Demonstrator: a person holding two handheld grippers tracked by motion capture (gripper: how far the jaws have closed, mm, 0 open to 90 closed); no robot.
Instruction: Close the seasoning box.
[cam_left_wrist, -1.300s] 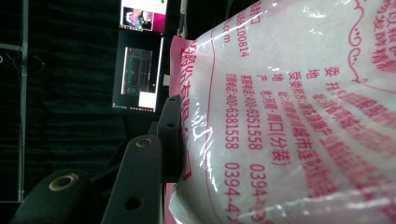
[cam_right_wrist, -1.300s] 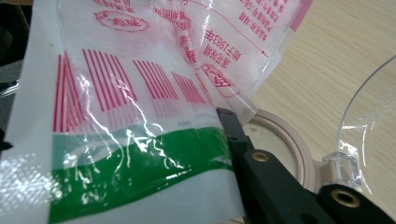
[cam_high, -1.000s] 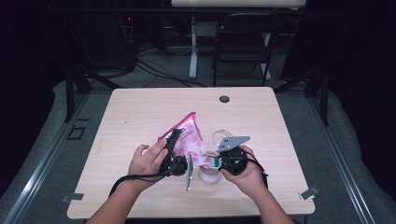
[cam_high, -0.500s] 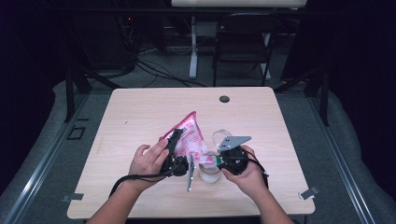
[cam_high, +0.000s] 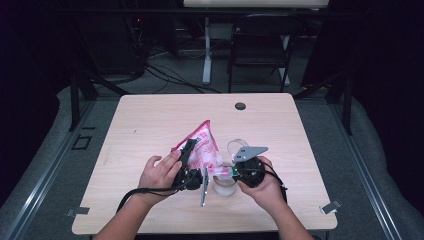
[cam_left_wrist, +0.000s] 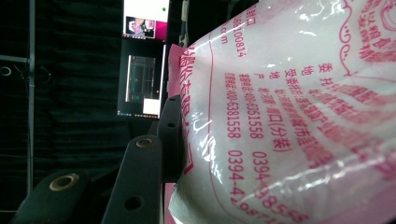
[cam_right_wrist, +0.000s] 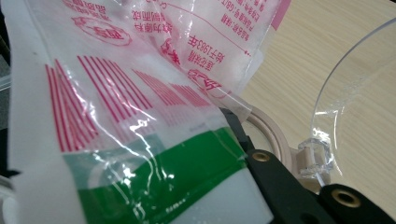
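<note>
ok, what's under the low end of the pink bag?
A clear container with its hinged lid flipped open stands on the table under the pink bag. The bag and both grippers cover its mouth, so the contents can't be seen.

One pink-white bag (cam_high: 202, 147) — one clear lidded jar (cam_high: 226, 181) — two grippers: left gripper (cam_high: 192, 162), right gripper (cam_high: 239, 170).

Light wooden table (cam_high: 150, 125) set on grey floor mat (cam_high: 60, 150). Black round grommet (cam_high: 240, 106) seen near far edge of table, right of centre. Dark folding chair (cam_high: 260, 47) placed beyond far edge, beside white post (cam_high: 206, 50). Cables (cam_high: 165, 75) laid on floor behind. Lit monitor (cam_left_wrist: 142, 56) seen against dark curtain.
</note>
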